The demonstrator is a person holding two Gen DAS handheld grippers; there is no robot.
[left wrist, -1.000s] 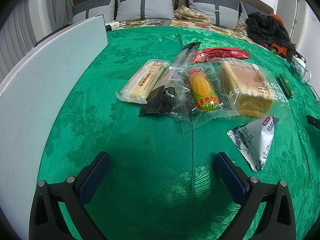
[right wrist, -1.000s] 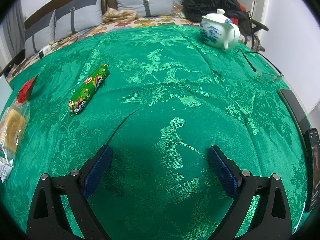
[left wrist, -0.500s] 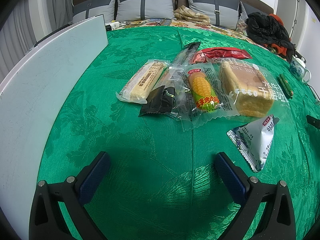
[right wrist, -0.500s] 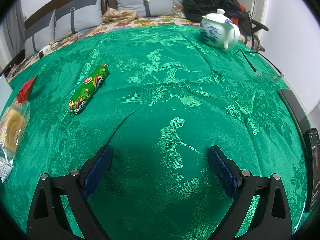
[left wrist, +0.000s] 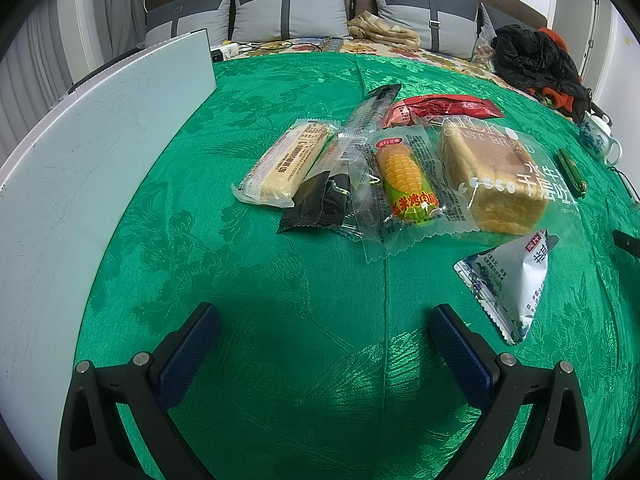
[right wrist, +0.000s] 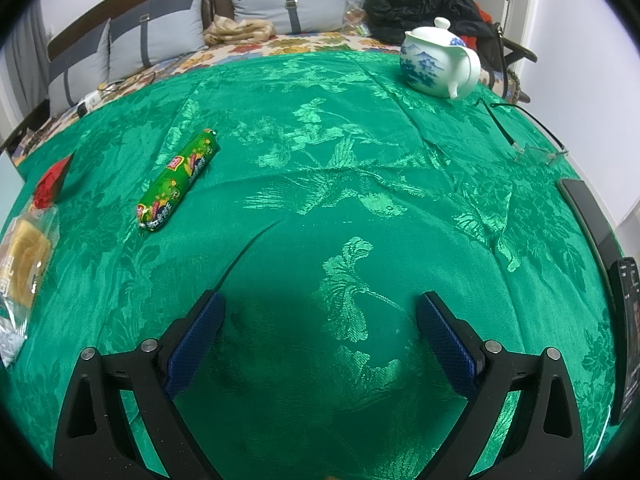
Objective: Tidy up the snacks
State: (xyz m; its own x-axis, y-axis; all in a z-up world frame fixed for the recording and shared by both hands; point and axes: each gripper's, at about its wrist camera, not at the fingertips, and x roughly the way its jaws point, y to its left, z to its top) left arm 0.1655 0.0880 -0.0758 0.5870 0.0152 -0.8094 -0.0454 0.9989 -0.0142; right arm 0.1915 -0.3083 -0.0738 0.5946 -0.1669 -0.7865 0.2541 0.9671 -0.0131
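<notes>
From the left wrist view, the left gripper is wide open and holds nothing. To do well, it should go slowly and pinch one snack flat. The corn pack lies ahead in a messy pile. From the right wrist view, the right gripper is wide open too. The green sausage lies ahead to its left, well apart.

Even indoor light, sharp focus, strong fisheye bending, dark vignetted corners, soft shadows.
</notes>
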